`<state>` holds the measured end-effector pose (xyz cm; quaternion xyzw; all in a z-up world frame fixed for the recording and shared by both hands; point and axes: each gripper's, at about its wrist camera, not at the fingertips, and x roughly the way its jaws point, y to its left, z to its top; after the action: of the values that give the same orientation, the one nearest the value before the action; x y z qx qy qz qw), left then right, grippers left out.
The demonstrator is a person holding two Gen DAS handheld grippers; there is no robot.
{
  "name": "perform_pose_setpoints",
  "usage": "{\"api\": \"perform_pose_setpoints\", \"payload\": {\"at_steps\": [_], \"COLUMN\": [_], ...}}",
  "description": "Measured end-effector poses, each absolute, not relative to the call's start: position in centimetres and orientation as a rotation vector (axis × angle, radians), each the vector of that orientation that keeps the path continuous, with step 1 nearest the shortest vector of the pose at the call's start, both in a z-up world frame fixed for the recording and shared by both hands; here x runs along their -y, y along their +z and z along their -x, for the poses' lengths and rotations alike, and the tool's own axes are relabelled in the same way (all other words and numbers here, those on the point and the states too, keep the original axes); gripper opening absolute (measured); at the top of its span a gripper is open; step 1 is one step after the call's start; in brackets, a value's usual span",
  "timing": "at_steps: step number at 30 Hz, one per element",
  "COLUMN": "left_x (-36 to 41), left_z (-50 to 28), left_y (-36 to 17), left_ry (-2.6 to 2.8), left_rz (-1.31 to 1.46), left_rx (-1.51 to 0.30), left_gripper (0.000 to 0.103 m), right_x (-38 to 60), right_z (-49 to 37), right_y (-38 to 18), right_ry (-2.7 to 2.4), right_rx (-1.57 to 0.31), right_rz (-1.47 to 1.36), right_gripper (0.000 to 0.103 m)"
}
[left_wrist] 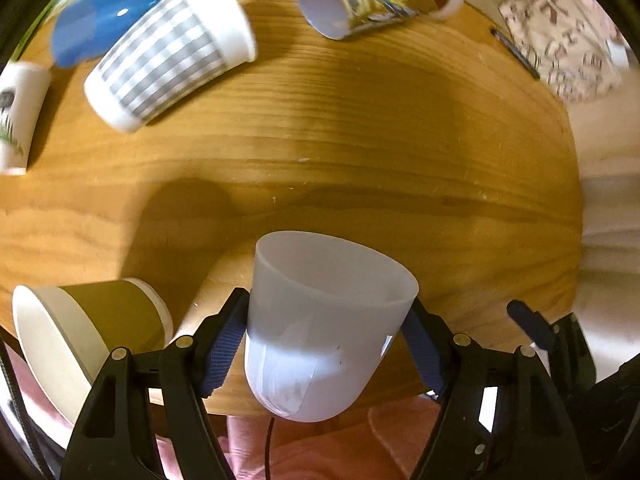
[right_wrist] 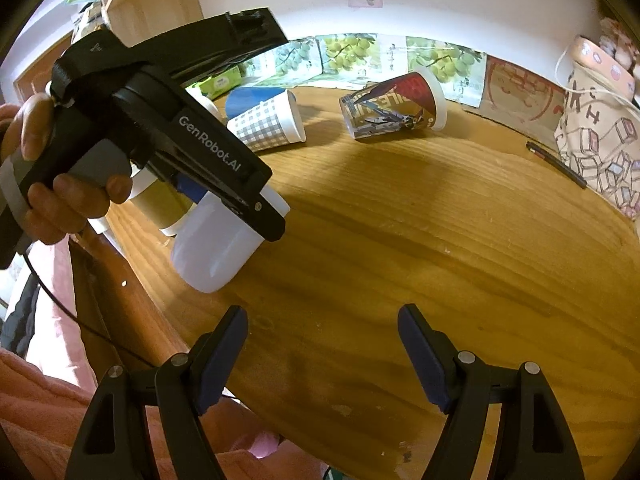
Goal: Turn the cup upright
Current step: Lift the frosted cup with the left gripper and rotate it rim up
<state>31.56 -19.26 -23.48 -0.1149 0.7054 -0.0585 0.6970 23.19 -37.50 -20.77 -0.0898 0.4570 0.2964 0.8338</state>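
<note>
My left gripper (left_wrist: 326, 332) is shut on a translucent white plastic cup (left_wrist: 320, 328), its blue pads pressed on both sides. The cup is held above the wooden table's near edge, tilted with its open mouth facing away. In the right wrist view the same cup (right_wrist: 216, 248) hangs under the left gripper (right_wrist: 256, 216), rounded bottom toward me. My right gripper (right_wrist: 322, 354) is open and empty over the table's front edge, right of and below the cup.
Several cups lie on their sides on the wooden table (left_wrist: 360, 152): a grey checked cup (left_wrist: 168, 52), a blue one (left_wrist: 108, 12), a printed cup (left_wrist: 376, 0), a brown paper cup (left_wrist: 88, 328), a white cup (left_wrist: 18, 116). A patterned bag (right_wrist: 596, 144) and pen (right_wrist: 556, 164) sit right.
</note>
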Motion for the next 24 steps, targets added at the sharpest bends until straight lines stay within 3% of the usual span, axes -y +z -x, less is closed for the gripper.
{"api": "perform_pose_setpoints", "payload": {"at_steps": [16,24], "left_x": [18.3,19.7], "left_z": [-27.9,-26.9], "left_y": [-21.2,-20.3], "left_ry": [-0.186,-0.147], "left_rz": [0.343,0.256], "left_rx": [-1.232,-1.055], "left_gripper": [0.077,0.074], "right_x": [37.8,38.4], "right_z": [-23.4,-23.9], "right_y": [-20.5,-20.2], "right_ry": [0.667,0.649], "right_rx": [-0.972,-0.973], "right_rz": [0.274,0.269], "right_gripper": [0.078,0.078]}}
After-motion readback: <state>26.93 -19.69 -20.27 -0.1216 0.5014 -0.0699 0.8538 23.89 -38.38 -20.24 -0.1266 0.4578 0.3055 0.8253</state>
